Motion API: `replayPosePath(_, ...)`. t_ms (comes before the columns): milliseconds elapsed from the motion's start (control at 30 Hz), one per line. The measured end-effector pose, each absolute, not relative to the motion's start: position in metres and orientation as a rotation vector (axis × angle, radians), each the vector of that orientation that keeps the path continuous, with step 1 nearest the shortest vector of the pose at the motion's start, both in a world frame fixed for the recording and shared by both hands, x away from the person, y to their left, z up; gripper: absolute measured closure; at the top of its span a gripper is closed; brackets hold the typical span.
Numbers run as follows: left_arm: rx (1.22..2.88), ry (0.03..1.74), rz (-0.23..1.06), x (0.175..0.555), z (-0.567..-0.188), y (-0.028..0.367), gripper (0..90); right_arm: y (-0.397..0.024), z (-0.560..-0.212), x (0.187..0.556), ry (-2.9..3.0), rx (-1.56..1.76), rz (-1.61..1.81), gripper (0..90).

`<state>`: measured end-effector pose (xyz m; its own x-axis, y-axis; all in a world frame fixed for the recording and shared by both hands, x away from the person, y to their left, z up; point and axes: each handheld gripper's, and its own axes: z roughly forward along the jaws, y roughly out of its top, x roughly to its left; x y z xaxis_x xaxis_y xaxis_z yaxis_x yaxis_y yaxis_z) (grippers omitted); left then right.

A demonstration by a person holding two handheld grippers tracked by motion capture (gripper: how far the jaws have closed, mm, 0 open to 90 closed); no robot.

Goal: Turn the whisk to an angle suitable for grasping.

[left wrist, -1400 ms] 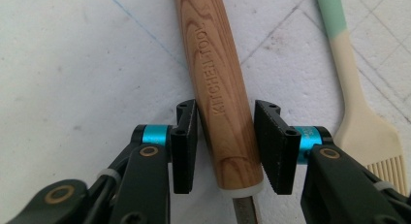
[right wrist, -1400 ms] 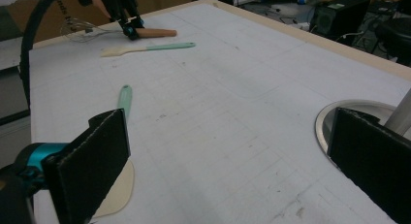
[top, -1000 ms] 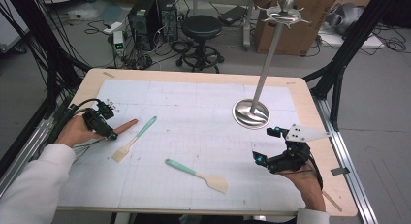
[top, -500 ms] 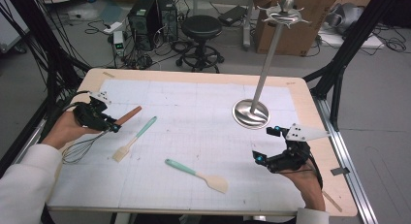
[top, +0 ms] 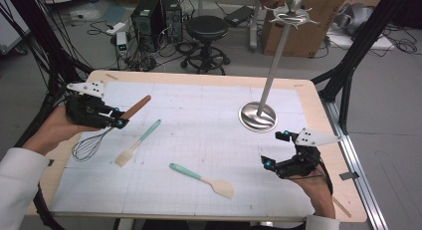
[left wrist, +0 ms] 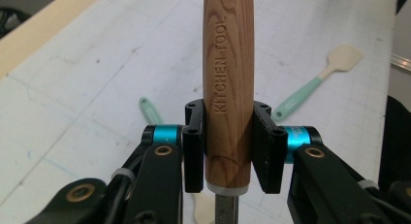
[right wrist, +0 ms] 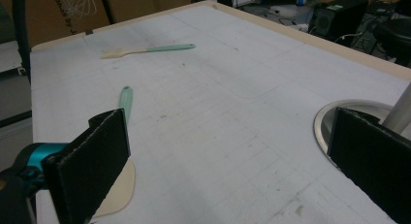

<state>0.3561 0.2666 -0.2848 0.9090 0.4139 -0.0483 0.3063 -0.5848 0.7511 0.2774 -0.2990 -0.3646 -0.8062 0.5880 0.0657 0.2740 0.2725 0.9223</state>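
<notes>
Whisk lifted at table's left edge, your left gripper point(top: 117, 121) pinching its handle.

Your left gripper's black pads point(left wrist: 194, 151) are pressing on both sides of the brown wooden-handled wire whisk point(top: 107, 132), low on the handle near the metal collar; the handle is pointing up and away toward the table's far side, wire loops hanging below toward the near-left edge, over the white gridded mat point(top: 209, 120). Just beside it, a mint-handled pastry brush point(top: 138, 143) is lying on the mat; a mint-handled cream spatula point(top: 201, 179) is lying nearer the front middle. Your right gripper point(top: 274, 149) is hovering at the right front with jaws spread wide, nothing between them, near the round steel base of the tall metal utensil stand point(top: 260, 115).
</notes>
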Motion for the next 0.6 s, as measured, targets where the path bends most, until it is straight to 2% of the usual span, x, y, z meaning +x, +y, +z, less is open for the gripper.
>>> replayPosePath(433,2.138,0.345,0.147,0.335,-0.269,0.246,69.7,-0.298,-0.363,0.281,2.262,0.791,1.540,0.2)
replayPosePath(600,2.095,0.274,0.103,0.329,-0.261,0.233,69.7,-0.298,-0.362,0.282,2.259,0.788,1.540,0.2)
